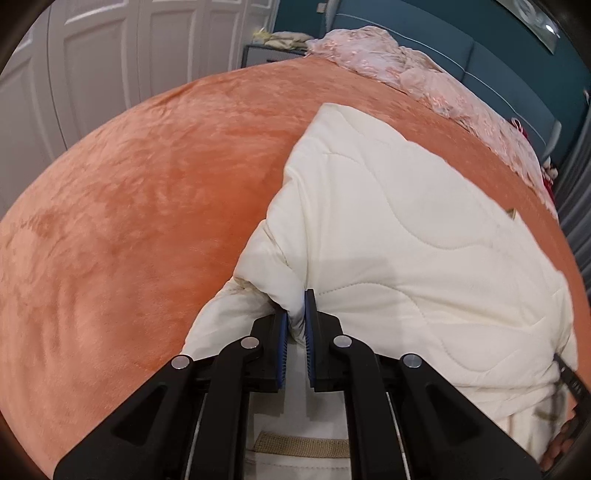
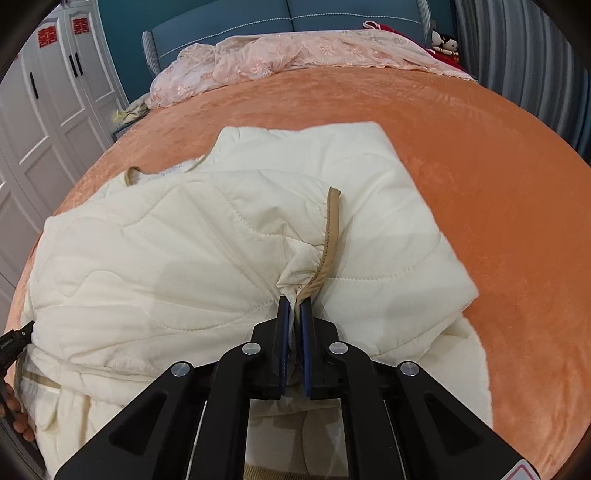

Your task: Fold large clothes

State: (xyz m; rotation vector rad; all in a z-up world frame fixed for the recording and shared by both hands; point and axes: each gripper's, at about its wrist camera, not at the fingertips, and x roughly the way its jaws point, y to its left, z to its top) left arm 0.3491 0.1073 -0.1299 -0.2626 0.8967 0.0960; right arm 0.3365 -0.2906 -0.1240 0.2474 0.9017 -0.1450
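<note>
Two grippers are clamping the same cream quilted coat [image 2: 207,254], which is lying spread on an orange bedspread [image 1: 147,206] and taking up the near part of the bed, toward its foot edge. The left gripper [image 1: 295,314] is pinching a bunched fold of the coat's fabric between its blue pads [image 1: 309,339], the jaws standing narrow with only the cloth between them. The right gripper [image 2: 295,312] is likewise closing tight on a gathered bit of the coat where a tan trim [image 2: 327,236] is running into its jaws, and the fabric is puckering around that pinch. In the right wrist view the coat is showing a folded panel reaching toward the middle of the bed, with its far corner lying flat on the bedspread. A tan-edged collar opening [image 2: 135,173] is sitting toward the coat's left side in that view. At the head edge of the bed a pink lace cover [image 2: 295,51] is lying crumpled along a blue headboard [image 2: 258,14]. White wardrobe doors [image 2: 48,110] are standing beyond the bed's left edge. Part of the person's hand [image 2: 16,413] is showing at the lower left border of the right wrist view, just beside the coat.
</note>
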